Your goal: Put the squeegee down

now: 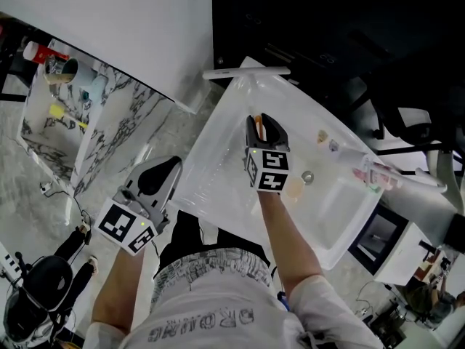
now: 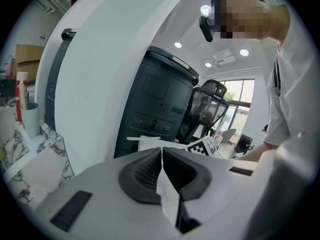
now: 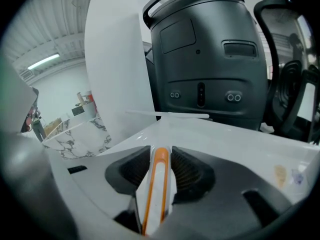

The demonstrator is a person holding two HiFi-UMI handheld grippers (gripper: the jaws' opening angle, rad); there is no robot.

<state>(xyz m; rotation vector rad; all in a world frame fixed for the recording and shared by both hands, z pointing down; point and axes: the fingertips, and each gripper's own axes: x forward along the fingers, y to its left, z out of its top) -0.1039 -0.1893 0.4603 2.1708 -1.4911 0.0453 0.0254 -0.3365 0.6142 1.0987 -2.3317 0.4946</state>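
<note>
A white sink is filling the middle of the head view, its drain lying toward the right of the basin. It is standing on a pale, veined floor. A white wall panel is rising behind it on the left, and a big dark machine is looming straight beyond its far edge.

To the left, a marble-patterned shelf is carrying a cup and a few small bottles or tubes. Some small toiletries are lying along the sink's right rim, too small to identify.

The person's right forearm is stretching out over the basin. The right tool is clenching the squeegee by its white, orange-striped handle, which is running up between the two jaws. The squeegee's blade is lying crosswise at the sink's far edge; whether it is touching the rim cannot be told.

The left tool is hanging lower, off the sink's left side and over the floor. Its jaws are pressing together with nothing between them.
</note>
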